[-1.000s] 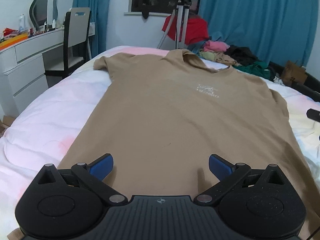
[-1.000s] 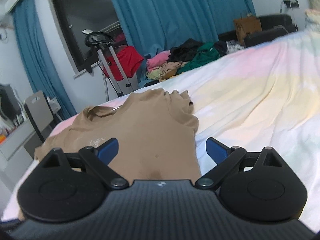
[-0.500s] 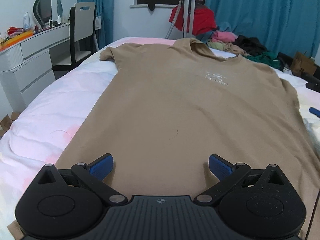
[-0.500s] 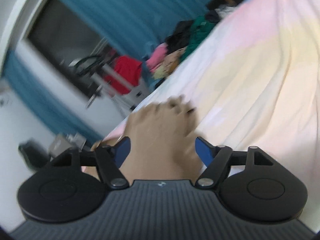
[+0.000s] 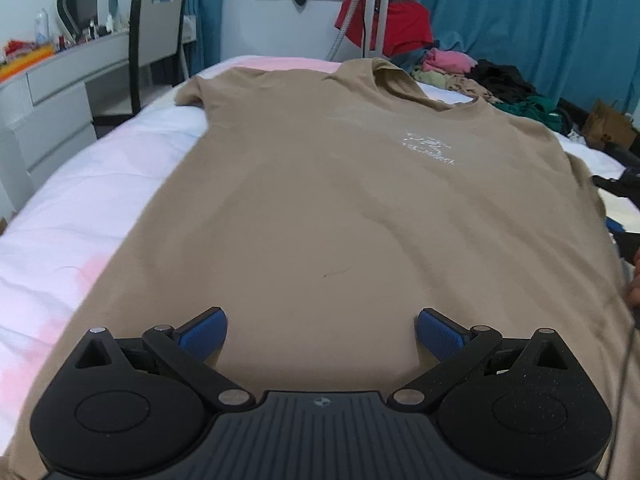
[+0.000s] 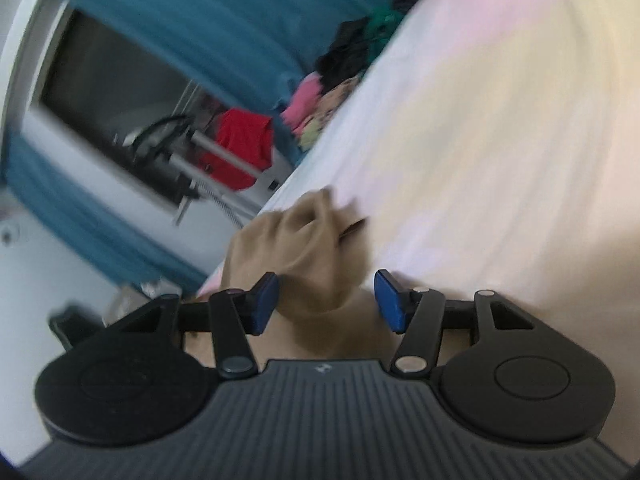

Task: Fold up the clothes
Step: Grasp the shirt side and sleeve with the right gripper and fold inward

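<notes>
The tan T-shirt (image 5: 340, 208) lies flat on the bed (image 5: 100, 200). I judge it light, limp and slip-prone, best pinched at its hem and sleeve edges. My left gripper (image 5: 322, 330) gapes above its hem; my right gripper (image 6: 326, 300) is closing around its sleeve, pads not yet pressing.

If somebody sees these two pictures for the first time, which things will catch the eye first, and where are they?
First the tan T-shirt, spread flat on the white and pink bed, filling the middle of the left wrist view. Behind it a red garment hangs near blue curtains. In the blurred right wrist view, the right gripper is closing, its blue fingers on either side of the shirt's bunched sleeve.
</notes>
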The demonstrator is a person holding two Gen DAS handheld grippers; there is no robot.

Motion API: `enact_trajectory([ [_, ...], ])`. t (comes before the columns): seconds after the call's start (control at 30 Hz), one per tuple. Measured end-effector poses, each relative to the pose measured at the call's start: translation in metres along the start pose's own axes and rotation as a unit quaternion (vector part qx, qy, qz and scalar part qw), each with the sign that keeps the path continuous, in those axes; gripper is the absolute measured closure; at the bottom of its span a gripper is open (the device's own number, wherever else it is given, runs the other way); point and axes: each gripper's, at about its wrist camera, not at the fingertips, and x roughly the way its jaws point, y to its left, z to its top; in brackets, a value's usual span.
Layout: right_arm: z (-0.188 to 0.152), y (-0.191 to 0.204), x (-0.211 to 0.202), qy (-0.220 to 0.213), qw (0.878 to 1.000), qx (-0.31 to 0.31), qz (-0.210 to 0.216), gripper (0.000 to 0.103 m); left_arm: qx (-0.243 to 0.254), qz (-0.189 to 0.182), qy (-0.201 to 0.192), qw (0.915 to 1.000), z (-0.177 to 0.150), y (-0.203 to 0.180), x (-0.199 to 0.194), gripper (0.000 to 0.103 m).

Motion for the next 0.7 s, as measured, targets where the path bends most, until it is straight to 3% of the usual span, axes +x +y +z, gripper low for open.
enact_trajectory([
  [0.13, -0.027, 0.056, 0.007, 0.02, 0.99, -0.142, 0.013, 0.046, -0.011, -0.009, 0.002, 0.9999, 0.001, 0.003, -0.002, 0.0],
  [0.23, -0.056, 0.106, 0.002, 0.012, 0.965, -0.253, 0.07, 0.046, -0.027, -0.014, 0.004, 0.9995, 0.002, 0.009, -0.005, 0.0],
  [0.33, -0.075, 0.136, -0.015, -0.019, 0.94, -0.316, 0.126, 0.045, -0.043, -0.017, 0.006, 0.9989, 0.003, 0.014, -0.007, 0.0],
  [0.4, -0.073, 0.139, -0.027, -0.045, 0.94, -0.307, 0.143, 0.045, -0.051, -0.017, 0.006, 0.9985, 0.003, 0.016, -0.009, 0.0],
  [0.5, -0.052, 0.119, -0.039, -0.083, 0.96, -0.221, 0.15, 0.045, -0.06, -0.022, 0.008, 0.9979, 0.003, 0.017, -0.01, 0.0],
  [0.6, -0.023, 0.081, -0.047, -0.121, 0.98, -0.098, 0.127, 0.045, -0.055, -0.029, 0.006, 0.998, 0.003, 0.013, -0.01, 0.0],
  [0.7, -0.004, 0.047, -0.054, -0.131, 0.987, -0.012, 0.095, 0.045, -0.041, -0.029, 0.005, 0.9987, 0.002, 0.006, -0.008, 0.0],
])
